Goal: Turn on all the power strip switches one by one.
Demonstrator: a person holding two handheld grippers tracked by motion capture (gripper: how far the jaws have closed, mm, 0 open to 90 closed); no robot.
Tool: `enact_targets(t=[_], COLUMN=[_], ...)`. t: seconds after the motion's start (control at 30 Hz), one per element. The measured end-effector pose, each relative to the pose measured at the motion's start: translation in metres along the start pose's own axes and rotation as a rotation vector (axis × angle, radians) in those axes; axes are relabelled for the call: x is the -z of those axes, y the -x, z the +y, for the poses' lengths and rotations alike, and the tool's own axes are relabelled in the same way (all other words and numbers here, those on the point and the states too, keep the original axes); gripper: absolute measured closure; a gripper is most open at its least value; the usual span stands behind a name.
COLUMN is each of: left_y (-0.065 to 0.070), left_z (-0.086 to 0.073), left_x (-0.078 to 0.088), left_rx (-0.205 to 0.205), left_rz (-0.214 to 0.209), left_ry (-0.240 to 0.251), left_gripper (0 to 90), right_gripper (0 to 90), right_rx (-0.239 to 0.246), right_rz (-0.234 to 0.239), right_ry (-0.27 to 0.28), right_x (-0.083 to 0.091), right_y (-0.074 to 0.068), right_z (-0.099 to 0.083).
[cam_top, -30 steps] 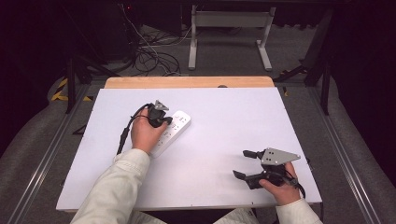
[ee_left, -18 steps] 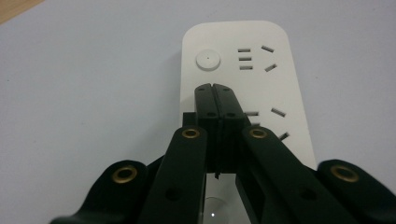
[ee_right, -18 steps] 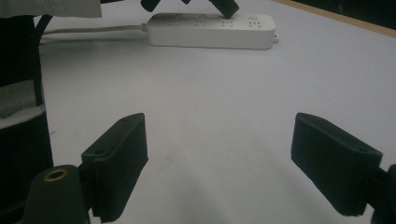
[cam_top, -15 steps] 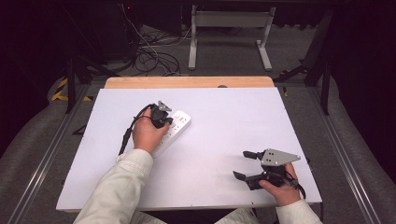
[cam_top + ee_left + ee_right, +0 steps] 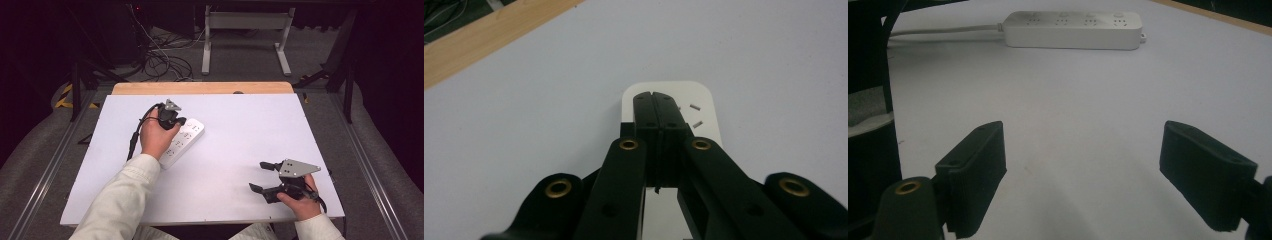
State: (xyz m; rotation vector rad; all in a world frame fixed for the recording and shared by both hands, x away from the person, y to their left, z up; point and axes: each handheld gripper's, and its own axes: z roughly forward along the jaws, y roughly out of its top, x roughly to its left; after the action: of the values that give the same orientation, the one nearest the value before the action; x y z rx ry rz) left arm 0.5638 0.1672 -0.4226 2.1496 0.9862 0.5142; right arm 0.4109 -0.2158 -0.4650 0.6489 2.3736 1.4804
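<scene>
At the lower right of the high view, the right gripper [image 5: 260,176] is held low over the white desk [image 5: 240,130] with its jaws spread wide and nothing between them. Farther up, left of centre, the left gripper [image 5: 180,120] is seen with its jaws pressed together, their tips over the end of the power strip [image 5: 186,139], which lies slantwise on the desk

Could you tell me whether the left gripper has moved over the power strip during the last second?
No. In the high view the left gripper sits at the same spot over the white power strip, equally far from the table's wooden far edge.
</scene>
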Motion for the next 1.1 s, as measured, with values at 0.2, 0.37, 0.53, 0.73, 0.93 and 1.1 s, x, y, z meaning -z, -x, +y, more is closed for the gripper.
enact_targets(t=[0.2, 0.37, 0.53, 0.73, 0.93, 1.1], left_y=[0.001, -0.005, -0.005, -0.003, -0.004, -0.006], left_z=[0.008, 0.005, 0.001, -0.001, -0.002, -0.003], left_x=[-0.008, -0.021, -0.033, -0.041, -0.043, -0.043], left_rx=[-0.028, 0.016, 0.021, 0.006, 0.019, 0.030], left_rz=[0.013, -0.003, -0.018, -0.003, -0.008, -0.017], left_ry=[-0.007, -0.011, -0.031, -0.055, -0.059, -0.052], left_gripper=[90.0, 90.0, 90.0, 90.0, 90.0, 90.0], right_gripper=[19.3, 19.3, 19.3, 19.3, 19.2, 19.3], right_rx=[0.000, -0.003, -0.003, -0.002, -0.002, -0.002], right_rz=[0.000, 0.005, 0.008, 0.008, 0.012, 0.012], right_ry=[0.007, 0.007, 0.007, 0.006, 0.009, 0.008], right_x=[0.001, 0.002, 0.002, 0.002, 0.002, 0.002], right_y=[0.000, 0.001, 0.002, 0.003, 0.002, 0.002], right_z=[0.000, -0.001, -0.001, -0.002, -0.001, -0.001])
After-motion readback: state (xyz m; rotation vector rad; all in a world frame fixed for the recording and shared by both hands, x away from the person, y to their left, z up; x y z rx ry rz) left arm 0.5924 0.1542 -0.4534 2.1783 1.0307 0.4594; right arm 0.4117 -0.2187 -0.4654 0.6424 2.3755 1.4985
